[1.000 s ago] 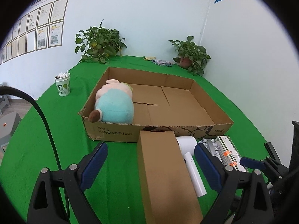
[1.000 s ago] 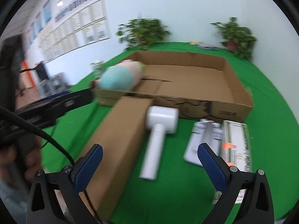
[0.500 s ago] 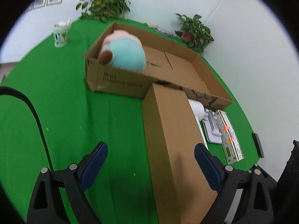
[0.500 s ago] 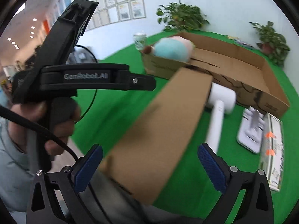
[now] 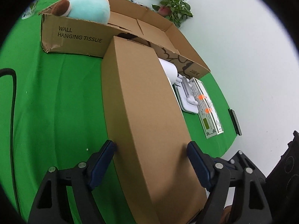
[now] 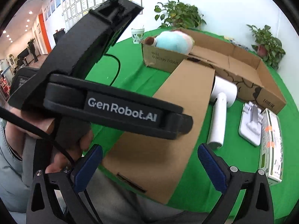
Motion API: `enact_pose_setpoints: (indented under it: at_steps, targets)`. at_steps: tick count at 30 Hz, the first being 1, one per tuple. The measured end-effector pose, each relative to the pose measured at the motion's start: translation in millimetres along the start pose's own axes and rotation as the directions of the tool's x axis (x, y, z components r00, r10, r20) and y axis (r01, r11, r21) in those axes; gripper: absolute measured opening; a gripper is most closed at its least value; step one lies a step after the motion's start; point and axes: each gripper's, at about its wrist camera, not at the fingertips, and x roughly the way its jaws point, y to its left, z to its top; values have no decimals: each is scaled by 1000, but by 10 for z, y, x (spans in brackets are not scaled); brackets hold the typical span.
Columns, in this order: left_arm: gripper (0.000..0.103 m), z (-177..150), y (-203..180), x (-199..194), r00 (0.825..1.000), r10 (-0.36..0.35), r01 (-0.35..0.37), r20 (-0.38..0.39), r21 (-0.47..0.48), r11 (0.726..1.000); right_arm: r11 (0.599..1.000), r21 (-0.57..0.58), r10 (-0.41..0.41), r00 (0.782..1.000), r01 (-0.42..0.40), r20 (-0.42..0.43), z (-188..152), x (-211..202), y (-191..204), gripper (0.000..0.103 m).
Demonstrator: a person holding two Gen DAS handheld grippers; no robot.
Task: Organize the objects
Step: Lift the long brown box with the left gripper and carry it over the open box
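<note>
A long brown box lies on the green table, its far end against the big open carton. My left gripper straddles the box's near part. Its jaws are closing, and both blue pads touch the box's sides. In the right wrist view the same box runs away from my right gripper, which is open at the box's near end, pads apart from it. The left device's black housing, in a person's hand, covers part of that view.
A blue-and-pink plush toy lies in the carton's left corner. Right of the brown box are a white hair dryer, a white stand and a green-and-white packet. A black cable crosses the table's left side.
The left gripper tipped down and sank over the brown box, and its jaws narrowed to the box's sides. The right gripper swung toward the box's near end, where the left device now fills its view.
</note>
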Motion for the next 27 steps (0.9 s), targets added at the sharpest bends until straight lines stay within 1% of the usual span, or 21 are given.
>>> enact_pose_setpoints:
  at_steps: [2,4,6,9,11,16,21,25,27]
  targets:
    - [80,-46,-35,2,1000,-3,3,-6,4,1000,1000,-3,-6,1000,6,-11,-32,16,3,103]
    - [80,-120,-88,8,1000,-13,13,-18,5,1000,1000,-10,-7,1000,7,-4,-87,-14,-16,102]
    - [80,-223,-177,19,999,-21,22,-31,17,1000,1000,2,-5,1000,5,11,-162,-75,-83,96]
    - [79,-372,-300,43,998,-36,38,-56,33,999,1000,20,0,1000,-1,23,-280,-163,-226,92]
    - [79,-409,-350,55,998,-39,40,-51,28,999,1000,15,-5,1000,4,23,-324,-203,-276,90]
    - [77,-391,-324,55,999,-40,40,-32,-6,999,1000,13,-8,1000,8,24,-351,-243,-277,90]
    - [77,-434,-250,14,998,-60,58,-27,-48,997,999,42,25,999,-26,24,-352,-251,-284,89]
    - [84,-435,-179,-25,998,-58,56,-20,-74,996,991,91,92,995,-94,28,-346,-284,-337,89]
    - [85,-449,-139,-46,997,-71,68,-25,-94,993,986,113,121,992,-124,33,-352,-304,-357,89]
